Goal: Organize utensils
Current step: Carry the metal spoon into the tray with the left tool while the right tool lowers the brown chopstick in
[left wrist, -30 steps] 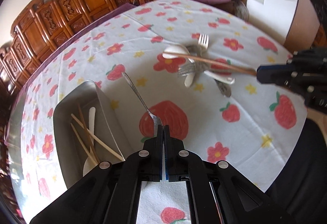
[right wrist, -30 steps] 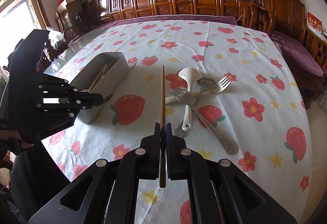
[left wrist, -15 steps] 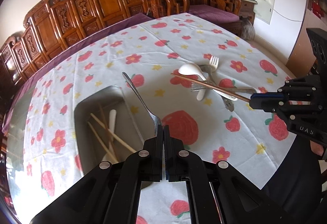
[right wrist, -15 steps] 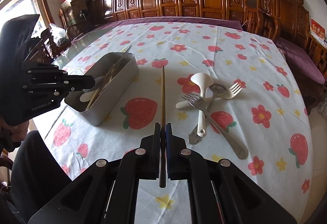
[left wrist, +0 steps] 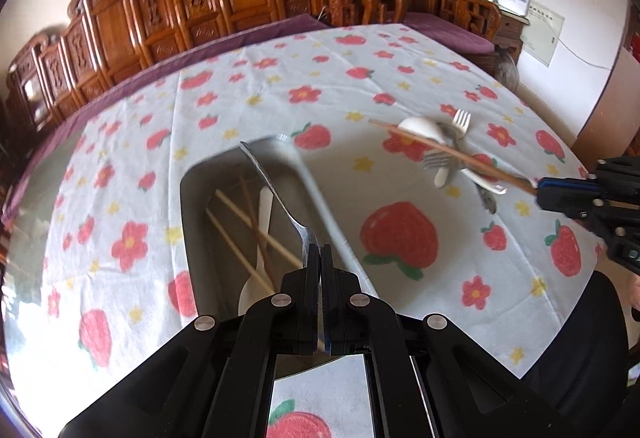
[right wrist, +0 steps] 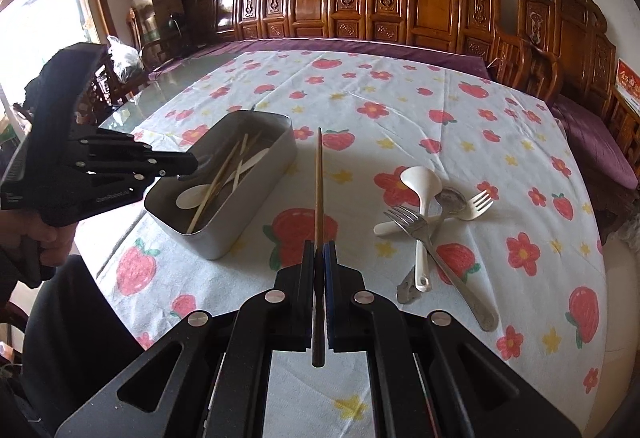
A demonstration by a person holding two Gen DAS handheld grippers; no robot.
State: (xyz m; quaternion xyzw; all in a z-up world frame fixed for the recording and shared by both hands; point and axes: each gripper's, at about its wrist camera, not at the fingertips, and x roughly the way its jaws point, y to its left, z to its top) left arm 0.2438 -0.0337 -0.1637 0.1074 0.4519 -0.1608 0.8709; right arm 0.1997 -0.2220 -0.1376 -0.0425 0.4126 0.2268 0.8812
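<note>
Carved wooden chairs are ringing a strawberry-print tablecloth [right wrist: 400, 126] where sorting appears about half done. At centre frame the left gripper [left wrist: 320, 258], jaws clamped on a metal spoon [left wrist: 276, 190], is hanging over the steel tray [right wrist: 256, 214] of chopsticks; the right gripper [right wrist: 319, 258] is pinching a wooden chopstick [right wrist: 319, 182]. Forks and spoons [right wrist: 432, 210] are waiting at right.

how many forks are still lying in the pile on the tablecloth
2: a metal fork lying across the white spoon's handle, and a pale fork at the pile's far right. More may be hidden beneath.
</note>
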